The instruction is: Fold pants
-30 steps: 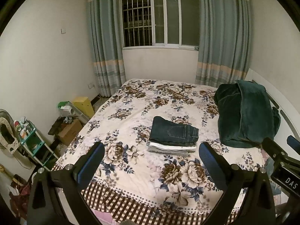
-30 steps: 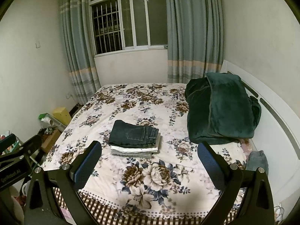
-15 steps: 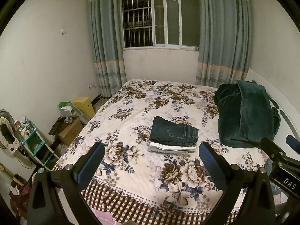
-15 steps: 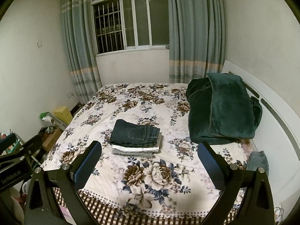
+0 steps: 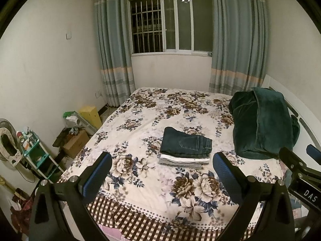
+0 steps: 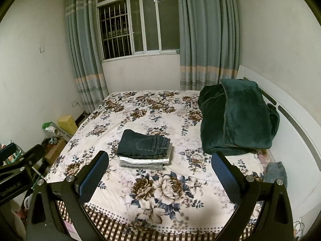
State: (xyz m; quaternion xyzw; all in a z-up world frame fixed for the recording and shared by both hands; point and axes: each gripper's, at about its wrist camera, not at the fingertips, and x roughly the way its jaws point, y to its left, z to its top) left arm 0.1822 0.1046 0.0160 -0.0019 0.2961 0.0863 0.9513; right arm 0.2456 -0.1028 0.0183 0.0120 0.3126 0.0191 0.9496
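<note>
Folded jeans (image 5: 185, 143) on top of a small stack (image 5: 183, 160) of lighter folded clothes, mid-bed (image 5: 140, 176) on the floral sheet. Left gripper (image 5: 162, 172) spread wide, empty, held back above the bed's near edge — well apart from the stack. Right gripper (image 6: 159, 172) likewise wide apart, holding nothing. Green blanket (image 6: 236, 118) heaped by the headboard (image 6: 297, 132). Bluish cloth (image 6: 274, 171) at the bed's right edge — possibly more denim.

folded jeans (image 6: 143, 144) atop stack, right tool (image 6: 160, 172) spread
</note>
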